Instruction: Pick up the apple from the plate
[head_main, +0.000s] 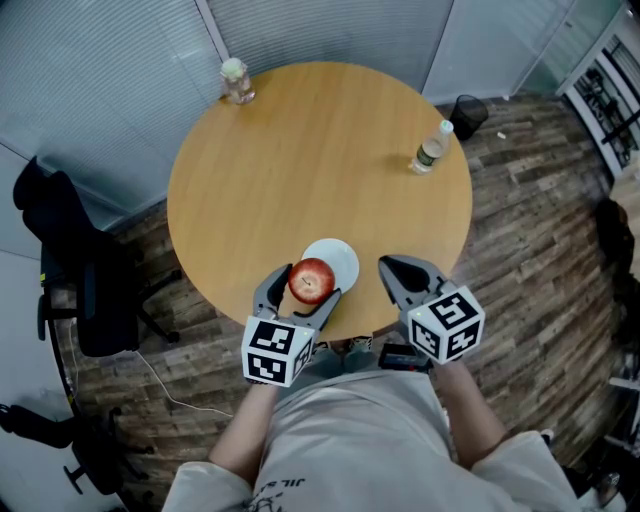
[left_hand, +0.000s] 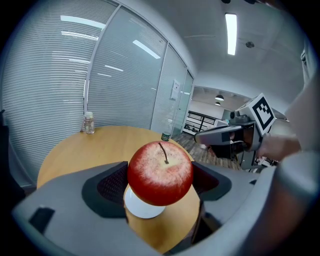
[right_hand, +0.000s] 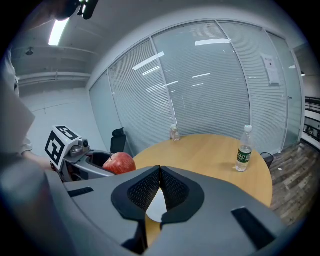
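Your left gripper (head_main: 305, 287) pinches the red apple (left_hand: 160, 172) between both jaws, stem up, over the left edge of the white plate (head_main: 341, 262), at the near rim of the round table (head_main: 320, 160). Your right gripper (right_hand: 160, 186), just right of the plate, has its jaws pressed together on nothing. On the bottle (right_hand: 242, 149), the green label is too small to read.

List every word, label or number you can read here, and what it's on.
"JIL": start of a print on the person's shirt, the rest unreadable.
Water bottle label: too small to read.
Notice on the glass wall: too blurred.
Marker cubes: patterns only, no letters.
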